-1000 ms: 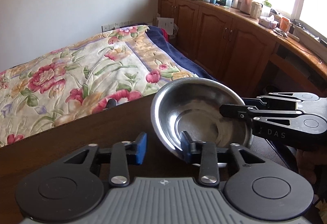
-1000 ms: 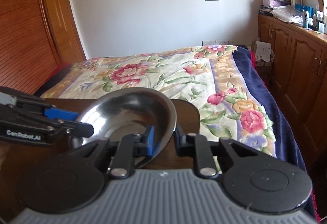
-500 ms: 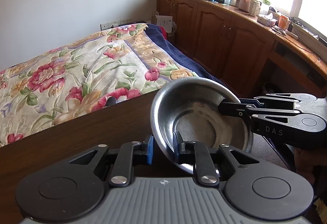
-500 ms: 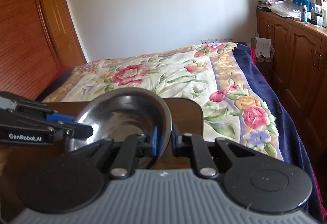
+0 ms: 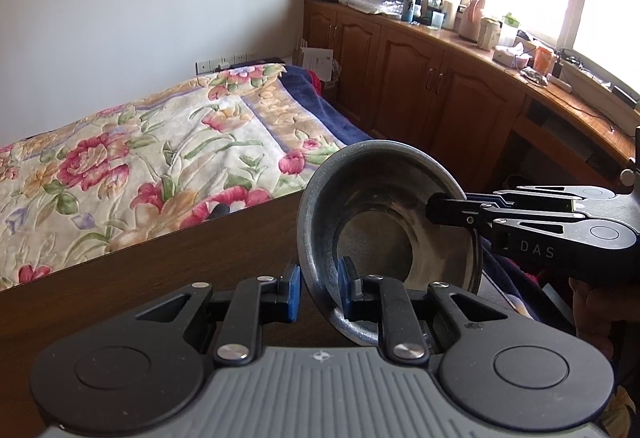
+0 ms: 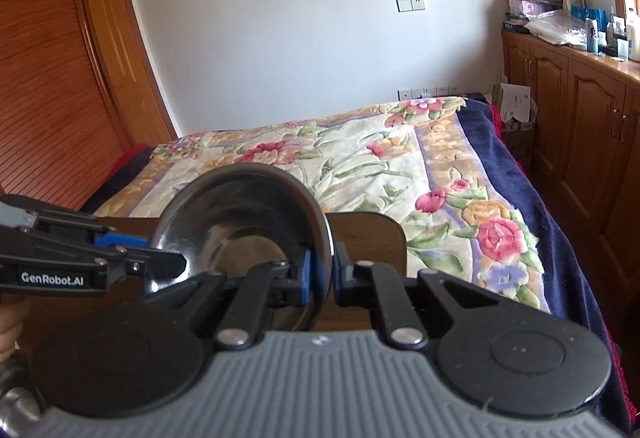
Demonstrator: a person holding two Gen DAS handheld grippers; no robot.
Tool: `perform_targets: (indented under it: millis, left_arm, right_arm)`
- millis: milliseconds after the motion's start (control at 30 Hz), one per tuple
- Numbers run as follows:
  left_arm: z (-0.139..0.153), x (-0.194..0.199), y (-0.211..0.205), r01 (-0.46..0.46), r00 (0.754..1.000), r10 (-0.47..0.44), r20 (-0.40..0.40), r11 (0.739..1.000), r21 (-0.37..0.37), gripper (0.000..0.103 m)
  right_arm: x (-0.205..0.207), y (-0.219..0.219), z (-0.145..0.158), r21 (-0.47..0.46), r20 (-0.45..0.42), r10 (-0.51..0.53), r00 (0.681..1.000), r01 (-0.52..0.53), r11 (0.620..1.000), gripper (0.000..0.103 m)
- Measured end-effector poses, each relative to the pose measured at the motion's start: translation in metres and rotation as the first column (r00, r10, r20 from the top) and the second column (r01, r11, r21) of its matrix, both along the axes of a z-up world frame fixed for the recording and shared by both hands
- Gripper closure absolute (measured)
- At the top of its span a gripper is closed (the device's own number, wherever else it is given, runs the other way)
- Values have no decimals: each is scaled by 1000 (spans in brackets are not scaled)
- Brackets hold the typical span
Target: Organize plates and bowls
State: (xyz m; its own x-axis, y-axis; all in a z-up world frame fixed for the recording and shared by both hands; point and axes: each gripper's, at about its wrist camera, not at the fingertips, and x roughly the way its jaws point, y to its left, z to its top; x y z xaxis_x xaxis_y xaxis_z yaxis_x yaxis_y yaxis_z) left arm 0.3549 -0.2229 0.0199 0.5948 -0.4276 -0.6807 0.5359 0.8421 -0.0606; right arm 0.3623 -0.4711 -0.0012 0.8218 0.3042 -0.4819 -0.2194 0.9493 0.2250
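Both the left gripper (image 5: 319,292) and right gripper (image 6: 322,276) pinch the round steel bowl (image 5: 384,222) by opposite rims (probably to steady its tilt).

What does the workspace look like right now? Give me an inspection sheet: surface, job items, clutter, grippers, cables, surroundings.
Surface: dark wooden table, bare where visible.
Job's things: one steel bowl, tilted on edge, held above the table; no plates in view.
Clutter: nothing seen on the table.
Grippers: left gripper straddles the bowl's near rim, a small gap at its left pad; right gripper pinches the opposite rim.
Cables: a thin wire on the window counter; none near the table.
Surroundings: floral bedspread beyond the table, wooden cabinets topped with bottles and containers, bright window.
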Motion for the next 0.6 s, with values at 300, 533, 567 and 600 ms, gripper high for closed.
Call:
perform_targets:
  millis: [300, 533, 567, 600]
  left_arm:
    - [17, -22, 13, 6, 1000, -5, 30, 1000, -24, 82]
    - [30, -41, 27, 7, 999, -5, 51, 999, -40, 82]
    - [32, -45, 29, 9, 998, -7, 55, 999, -42, 82]
    - [34, -48, 31, 10, 998, -7, 59, 999, -45, 82]
  right_arm:
    - [-16, 5, 14, -5, 22, 7, 1000, -6, 1000, 90]
    - [-33, 14, 26, -17, 41, 18, 999, -18, 1000, 90]
    - [-36, 15, 28, -20, 45, 19, 999, -19, 1000, 90]
    - [-39, 16, 30, -22, 49, 20, 999, -19, 1000, 90]
